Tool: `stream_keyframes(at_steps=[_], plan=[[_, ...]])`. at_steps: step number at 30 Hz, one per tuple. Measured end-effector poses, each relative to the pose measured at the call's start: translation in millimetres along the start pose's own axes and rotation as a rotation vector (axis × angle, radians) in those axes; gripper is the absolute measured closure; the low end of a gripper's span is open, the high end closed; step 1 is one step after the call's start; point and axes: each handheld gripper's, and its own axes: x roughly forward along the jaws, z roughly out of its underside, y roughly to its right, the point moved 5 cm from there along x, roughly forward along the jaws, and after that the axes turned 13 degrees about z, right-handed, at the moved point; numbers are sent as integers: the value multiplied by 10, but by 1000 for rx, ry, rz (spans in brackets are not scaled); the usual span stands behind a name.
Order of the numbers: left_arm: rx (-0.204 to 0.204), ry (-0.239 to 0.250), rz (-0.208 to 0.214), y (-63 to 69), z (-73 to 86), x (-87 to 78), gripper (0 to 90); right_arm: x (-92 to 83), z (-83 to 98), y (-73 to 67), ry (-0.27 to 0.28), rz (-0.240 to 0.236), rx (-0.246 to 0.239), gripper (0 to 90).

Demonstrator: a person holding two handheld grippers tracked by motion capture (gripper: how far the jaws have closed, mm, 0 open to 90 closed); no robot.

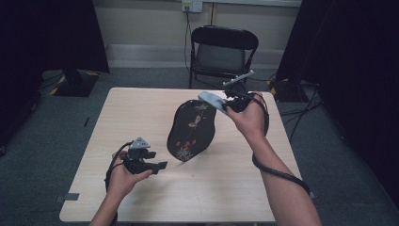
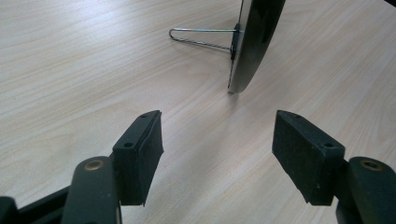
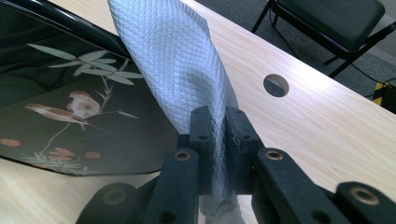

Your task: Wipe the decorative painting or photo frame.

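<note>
A black lacquered plate (image 1: 190,132) painted with birds and flowers stands upright on a wire stand (image 2: 201,37) in the middle of the table. My right gripper (image 1: 227,105) is shut on a pale grey quilted cloth (image 1: 211,100), which lies against the plate's top right edge. In the right gripper view the cloth (image 3: 187,60) rises from between the closed jaws of the gripper (image 3: 218,140) and drapes over the plate (image 3: 70,116). My left gripper (image 1: 159,165) hovers low at the plate's front left, open and holding nothing. Its view looks at the plate edge-on (image 2: 254,42).
The light wooden table (image 1: 141,108) has a round cable hole (image 3: 276,85) near its far side. A black folding chair (image 1: 223,52) stands behind the table. Dark curtains hang at both sides, with cables on the floor at the right.
</note>
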Motion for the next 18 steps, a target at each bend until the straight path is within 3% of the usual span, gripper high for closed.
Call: stream_keyframes(at_steps=[18], plan=[[-4, 2, 0, -4, 2, 2, 332, 181, 108, 94, -37, 29, 28, 828]])
